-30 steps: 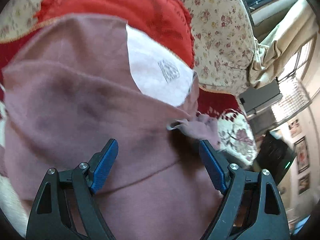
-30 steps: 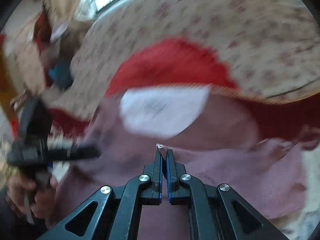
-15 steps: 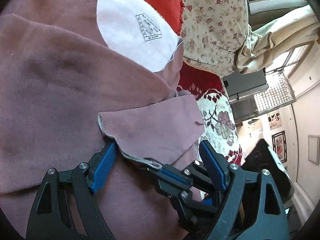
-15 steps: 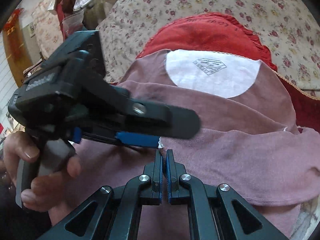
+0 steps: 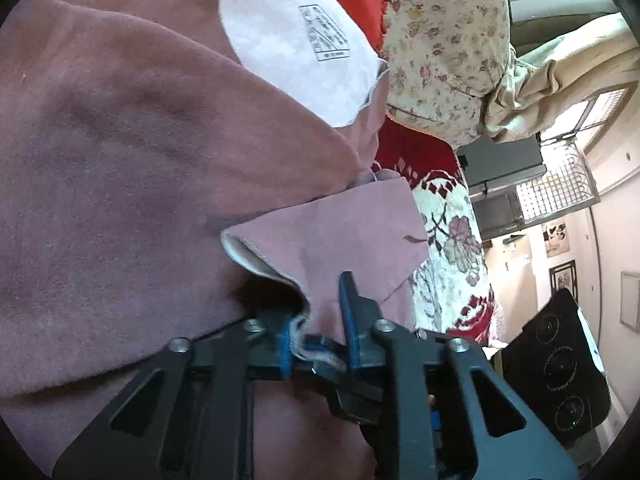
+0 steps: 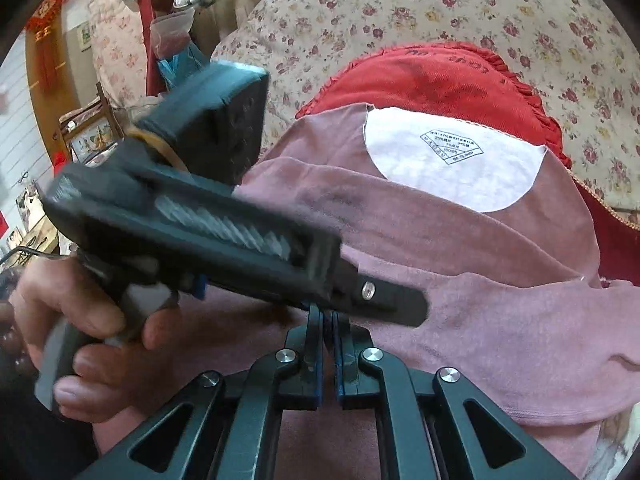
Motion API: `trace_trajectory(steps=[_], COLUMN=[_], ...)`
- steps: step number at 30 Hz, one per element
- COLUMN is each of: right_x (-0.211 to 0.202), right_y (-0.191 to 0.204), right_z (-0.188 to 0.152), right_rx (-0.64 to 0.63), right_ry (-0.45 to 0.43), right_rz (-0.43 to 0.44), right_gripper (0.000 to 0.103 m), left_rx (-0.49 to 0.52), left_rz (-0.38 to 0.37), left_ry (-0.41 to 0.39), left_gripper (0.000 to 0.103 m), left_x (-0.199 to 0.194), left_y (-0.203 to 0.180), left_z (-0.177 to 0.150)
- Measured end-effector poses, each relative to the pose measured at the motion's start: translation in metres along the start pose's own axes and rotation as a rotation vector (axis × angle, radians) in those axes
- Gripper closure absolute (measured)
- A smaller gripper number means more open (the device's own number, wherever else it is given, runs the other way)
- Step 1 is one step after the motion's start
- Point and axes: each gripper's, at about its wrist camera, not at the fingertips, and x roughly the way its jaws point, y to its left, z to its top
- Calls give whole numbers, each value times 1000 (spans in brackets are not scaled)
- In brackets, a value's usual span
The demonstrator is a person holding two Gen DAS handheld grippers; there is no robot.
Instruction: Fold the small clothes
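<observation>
Two grippers meet at one spot: your left gripper (image 5: 316, 336) has its jaws drawn in around the sleeve (image 5: 340, 240) hem, though whether the pads truly bite the cloth you cannot tell from these views, and your right gripper (image 6: 328, 340) is clamped on the same hem just beneath it. The pink shirt (image 6: 460, 280) lies on the red cushion (image 6: 448, 76) against the floral pillow (image 6: 420, 12), collar and white lining (image 6: 452, 160) away from you. You look to be mid-handover in folding the sleeve across the body. Next, I judge, one claw must let go before the other carries the hem inward over the chest. Room is open across the shirt's middle; the bedspread (image 5: 452, 256) edge lies close on the sleeve side, so keep the fold heading inward.
</observation>
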Motion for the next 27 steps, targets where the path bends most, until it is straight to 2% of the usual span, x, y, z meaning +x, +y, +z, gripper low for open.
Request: trace_trajectory(steps=[6,7,8,9,10,13,17,18,20,23,26,27], right_x=[-11,-16,-23,-29,-34,-56,-99,-109,-121,-130,-132,-133], right_y=[0,-5,-11,-20,-29,-75,-166,-187,-217,-235,-235,-233], right_z=[1,2,2,2,1,1,-5,-10,-20,-31,-31,-33], right_rx=[-21,-15,-10,-9,-7,44,339,417,523,607,602,593], right_ry=[27,26,29,46,53,57,11,3,-18,-37,-42,-46], right_rz=[36,51,63,65,45,-133,-418,-464,-460,-471,-465,-466], right_gripper=[96,91,82,78,77,77,76,76,76,76,75,75], left_rx=[24,31,41,54,72,97,99,109,135,150,158,163], left_rz=[41,41,42,46,48,41,34,42,67,122,159,180], left_ry=[-22,-27,-38,-55,-75,-110,-80,-72,-53,-46,-39,-38], left_gripper=[100,100,100,100,100,100,100,100,100,100,100,97], left_x=[-5,-6,-8,-12,-18,-28,-19,-16,-9,-5,-4,-2], left_y=[1,0,-2,-5,-9,-14,-13,-15,-19,-19,-18,-17], left_z=[-2,-2,-2,-1,-1,2,1,0,-2,-2,-4,-5])
